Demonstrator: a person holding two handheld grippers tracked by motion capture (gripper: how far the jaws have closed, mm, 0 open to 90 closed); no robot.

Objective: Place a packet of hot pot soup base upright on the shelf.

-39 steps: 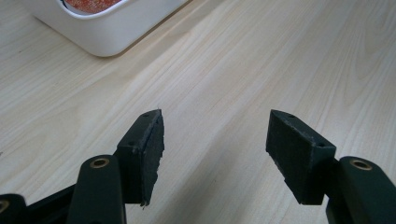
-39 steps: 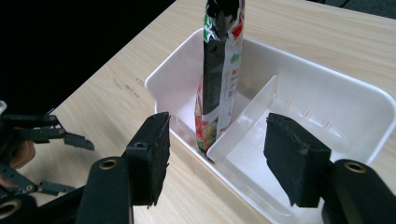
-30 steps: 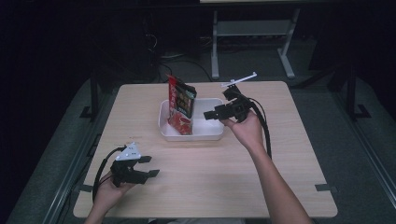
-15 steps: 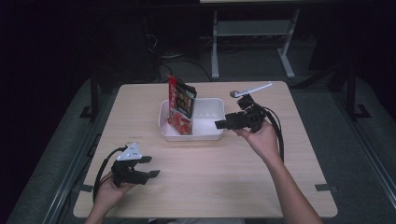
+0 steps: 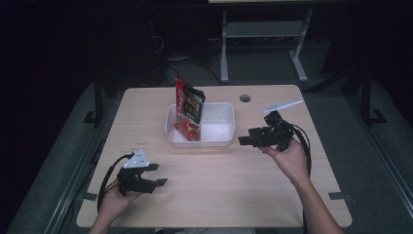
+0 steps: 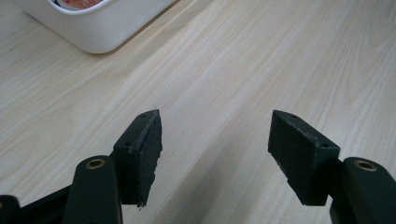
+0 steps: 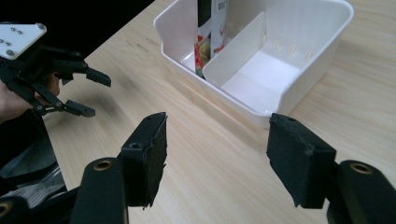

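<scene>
A white bin [image 5: 225, 141] with a divider stands mid-table. Red and dark snack packets [image 5: 190, 105] stand upright in its left compartment, and the right compartment is bare. My right gripper [image 5: 243, 140] hovers open just right of the bin, jaws pointing at it and holding nothing. In the right gripper view its jaws [image 7: 217, 149] frame the bin's near corner [image 7: 289, 93], with the divider [image 7: 233, 46] and the packets [image 7: 210, 23] behind. My left gripper [image 5: 159, 174] stands open at the front left. Its jaws [image 6: 215, 140] hold nothing over bare wood, with the bin's corner [image 6: 98, 28] ahead.
The wooden table [image 5: 219, 195] has a round cable hole [image 5: 245, 98] behind the bin. A metal stand [image 5: 263, 34] is on the dark floor beyond the far edge. The left gripper [image 7: 93, 93] appears far off in the right gripper view.
My right gripper has drawn back from over the bin, moving right and nearer the person. The left gripper has not moved.
</scene>
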